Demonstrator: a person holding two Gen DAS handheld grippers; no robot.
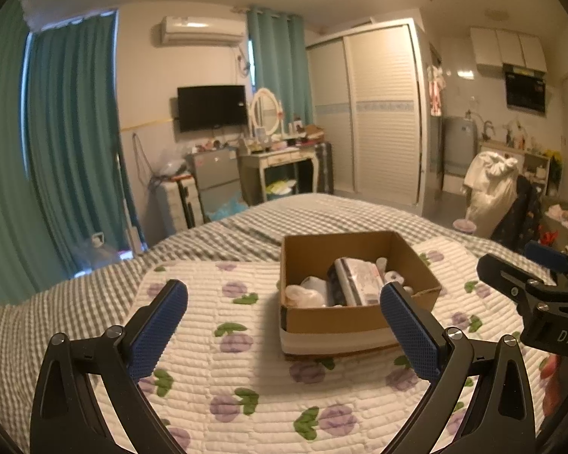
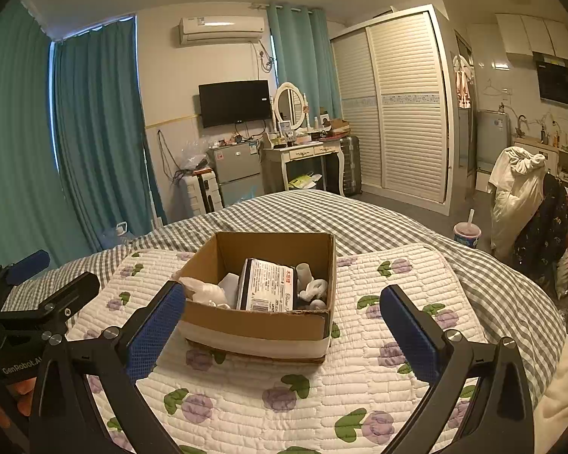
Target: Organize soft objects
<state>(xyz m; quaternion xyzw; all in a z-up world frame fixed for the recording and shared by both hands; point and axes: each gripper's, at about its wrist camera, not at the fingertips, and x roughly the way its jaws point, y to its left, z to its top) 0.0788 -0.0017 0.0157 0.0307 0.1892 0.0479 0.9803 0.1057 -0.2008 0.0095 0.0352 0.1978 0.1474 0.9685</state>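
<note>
A brown cardboard box (image 1: 340, 321) (image 2: 261, 323) sits on a white quilted mat with purple flowers (image 1: 223, 370) (image 2: 322, 389) on the bed. Inside lie a dark-edged wrapped pack (image 1: 358, 282) (image 2: 269, 283), a white soft bundle (image 1: 305, 295) (image 2: 204, 291) and small white rolled items (image 1: 390, 274) (image 2: 314, 289). My left gripper (image 1: 284, 321) is open and empty, held above the mat just short of the box. My right gripper (image 2: 282, 325) is open and empty, its fingers straddling the box's near side. Each gripper shows at the edge of the other's view.
The bed has a grey checked cover (image 1: 56, 302) (image 2: 397, 219). Beyond it stand teal curtains (image 2: 94, 132), a small fridge (image 2: 236, 168), a dressing table with a mirror (image 2: 303, 151), a louvred wardrobe (image 2: 405, 106) and a chair piled with clothes (image 2: 522, 196).
</note>
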